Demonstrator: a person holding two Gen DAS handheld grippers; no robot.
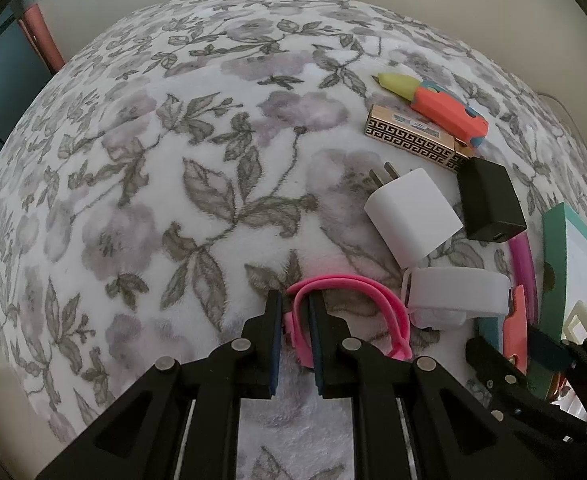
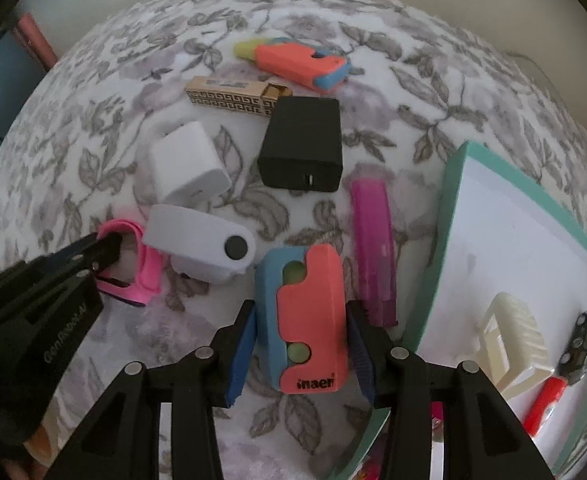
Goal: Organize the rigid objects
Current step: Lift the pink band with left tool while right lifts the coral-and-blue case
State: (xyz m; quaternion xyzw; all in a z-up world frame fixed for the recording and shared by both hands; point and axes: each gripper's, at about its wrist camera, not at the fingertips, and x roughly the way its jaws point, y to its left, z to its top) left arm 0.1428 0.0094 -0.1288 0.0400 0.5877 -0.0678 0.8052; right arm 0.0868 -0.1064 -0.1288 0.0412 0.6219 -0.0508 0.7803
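In the left wrist view my left gripper (image 1: 294,300) is shut on a pink silicone band (image 1: 353,292) that lies looped on the floral cloth (image 1: 153,200). In the right wrist view the same band (image 2: 149,268) shows at the left with the left gripper (image 2: 105,248) on it. My right gripper (image 2: 300,306) points down over a coral and blue case (image 2: 309,320) that lies on the cloth. Its blue pads (image 2: 241,356) stand on either side of the case, with a thin gap at each side.
Around the case lie a white case with a black button (image 2: 201,244), a white charger (image 2: 187,168), a black charger (image 2: 301,148), a magenta stick (image 2: 373,240), a gold patterned box (image 2: 229,94) and a coral cutter (image 2: 293,60). A teal-rimmed tray (image 2: 449,216) at the right holds small items.
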